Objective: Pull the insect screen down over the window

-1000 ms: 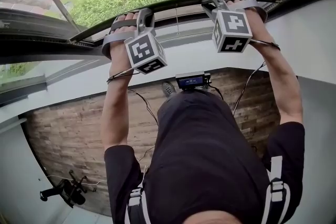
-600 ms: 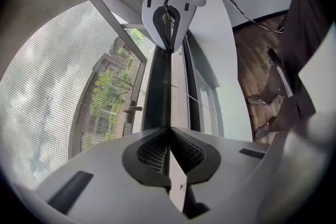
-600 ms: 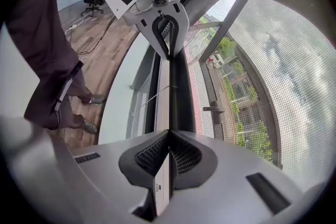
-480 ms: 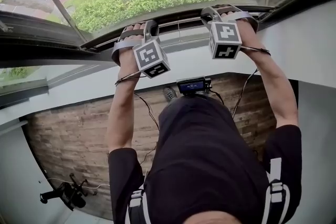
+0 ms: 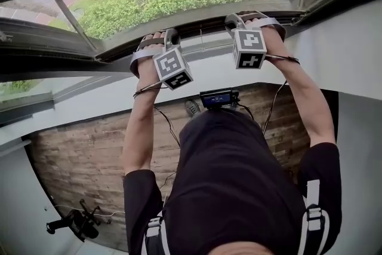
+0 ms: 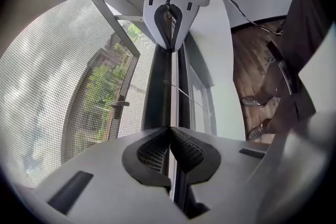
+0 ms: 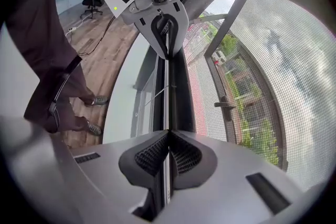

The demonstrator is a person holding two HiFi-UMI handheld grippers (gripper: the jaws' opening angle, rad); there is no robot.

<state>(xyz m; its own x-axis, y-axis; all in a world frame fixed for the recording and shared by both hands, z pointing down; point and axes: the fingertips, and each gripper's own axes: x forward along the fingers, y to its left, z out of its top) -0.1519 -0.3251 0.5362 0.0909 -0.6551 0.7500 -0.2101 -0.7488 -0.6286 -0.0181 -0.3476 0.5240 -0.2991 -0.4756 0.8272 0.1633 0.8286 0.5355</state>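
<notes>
left claw and right claw are each pinching shut on the thin lip of the insect screen's bottom bar, which is sitting low in the window, near its sill.

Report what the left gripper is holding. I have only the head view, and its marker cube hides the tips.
Observer: In the left gripper view, the left gripper has its black ribbed fingers closed on the thin pale lip of the insect screen's dark bottom bar.
Operator: Check the right one too.
Observer: The right gripper is closed on that same lip, with a pad pressed on either side.
Operator: Confirm the two line up on the bar.
Observer: They do. The left gripper view looks straight along the bar to the right gripper's tips, which meet on the lip at its far end.
</notes>
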